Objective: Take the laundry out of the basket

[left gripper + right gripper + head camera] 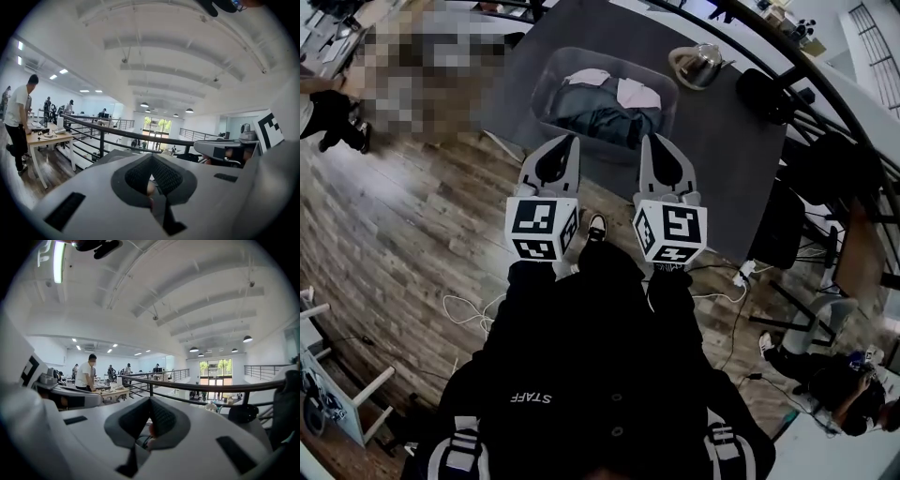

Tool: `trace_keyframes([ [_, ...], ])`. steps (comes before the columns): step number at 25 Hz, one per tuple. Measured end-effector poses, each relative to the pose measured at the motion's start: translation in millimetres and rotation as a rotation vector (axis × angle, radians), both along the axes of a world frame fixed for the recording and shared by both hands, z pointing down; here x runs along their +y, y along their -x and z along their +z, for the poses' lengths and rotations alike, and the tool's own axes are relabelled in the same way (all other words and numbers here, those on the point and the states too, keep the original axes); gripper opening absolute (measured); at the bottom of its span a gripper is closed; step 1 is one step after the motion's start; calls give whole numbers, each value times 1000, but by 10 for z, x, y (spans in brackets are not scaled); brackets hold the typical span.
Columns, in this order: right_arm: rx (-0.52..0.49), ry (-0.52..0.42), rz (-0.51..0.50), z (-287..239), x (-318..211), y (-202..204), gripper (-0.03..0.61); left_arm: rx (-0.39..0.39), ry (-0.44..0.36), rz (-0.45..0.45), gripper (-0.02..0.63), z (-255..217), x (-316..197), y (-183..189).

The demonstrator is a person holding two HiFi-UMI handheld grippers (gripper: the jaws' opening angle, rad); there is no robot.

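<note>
I hold my left gripper (pixel 572 141) out almost level ahead of me, jaws clenched together on nothing. My right gripper (pixel 645 141) runs parallel just beside it, likewise clenched and empty. Both point at the near edge of the dark tabletop (pixel 722 159), where the clear basket (pixel 546 82) sits with the laundry (pixel 600 117) inside. A kettle (pixel 698 64) stands right of it, toward the far edge. The floor (pixel 422 234) is wooden, and a black railing (pixel 117 133) runs beyond.

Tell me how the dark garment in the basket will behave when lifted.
The dark garment lies crumpled in the basket, so it will probably hang floppy. Being cloth, it is likely light for its bulk. Pale pieces lie against it and may drag along.
</note>
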State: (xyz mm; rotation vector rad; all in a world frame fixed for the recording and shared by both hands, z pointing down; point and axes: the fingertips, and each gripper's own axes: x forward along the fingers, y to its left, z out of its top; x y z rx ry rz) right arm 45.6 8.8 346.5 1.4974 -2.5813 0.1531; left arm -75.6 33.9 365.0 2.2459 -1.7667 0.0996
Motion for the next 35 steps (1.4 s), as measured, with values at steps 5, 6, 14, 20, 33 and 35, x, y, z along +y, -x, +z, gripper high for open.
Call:
trace_keyframes([
  [5,0,34,-31,98,-615,-68,14,-4,52,-20,2,157,-606,-22],
  [6,2,48,-31,142,-694,-81,14,-5,68,-20,2,206,-677,-25],
  [14,32,194,-3,624,-1135,-120,14,-24,193,67,2,628,-1086,-95],
  [20,64,300,58,964,-1244,-236,14,-45,313,162,3,1064,-1316,-184],
  [33,45,432,163,1340,-1490,-430,14,-87,432,257,3,1457,-1748,-326],
  [35,41,444,170,1377,-1551,-453,14,-89,453,273,3,1523,-1805,-358],
])
